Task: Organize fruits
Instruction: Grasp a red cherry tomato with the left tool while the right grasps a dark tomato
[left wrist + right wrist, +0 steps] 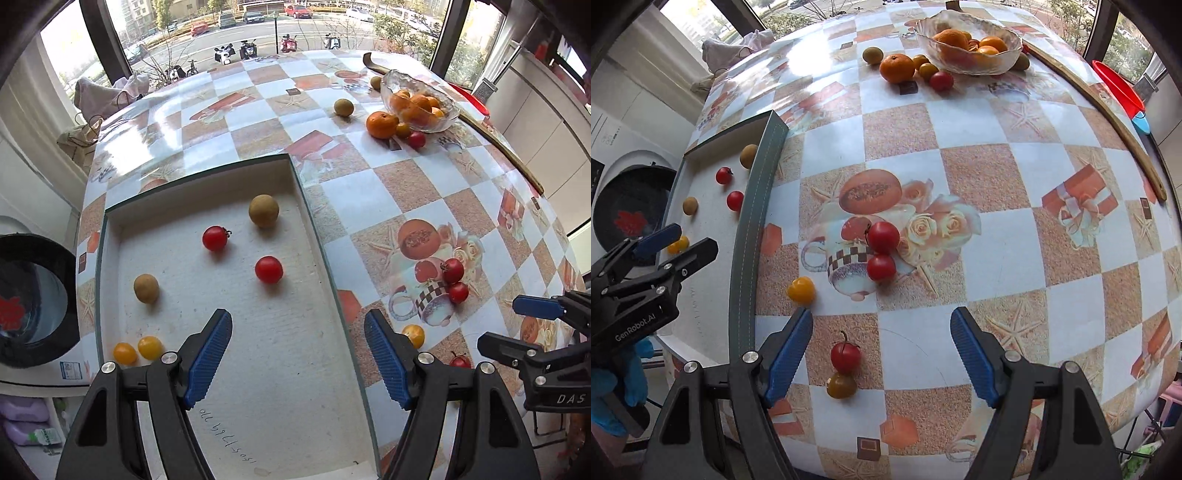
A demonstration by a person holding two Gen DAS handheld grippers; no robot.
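- Nearest the right wrist camera, the right gripper (881, 350) stands wide apart with nothing held; a red cherry tomato (845, 356) lies on the table between its blue pads, nearer the left pad, touching a yellow cherry tomato (841, 385) just below it.
- That pair is the fruit nearest either tool, so I judge the right hand better placed for it; the gripper points steeply down over it.
- The two touch, so closing on the red one alone may nudge the yellow one.
- The left gripper (299, 354) is also wide and empty, hovering over the tray (314, 229), close to its right wall.
- The tray is shallow, pale inside with a dark green rim; it holds two red cherry tomatoes (215, 238), two brownish round fruits (263, 211) and two yellow cherry tomatoes (149, 347).
- Loose on the checked tablecloth (997, 258): two touching red tomatoes (882, 238), and a yellow tomato (800, 290) just beside the tray wall.
- Far off, a glass bowl (1010, 59) holds oranges; a mandarin (897, 67) and small fruits lie beside it.
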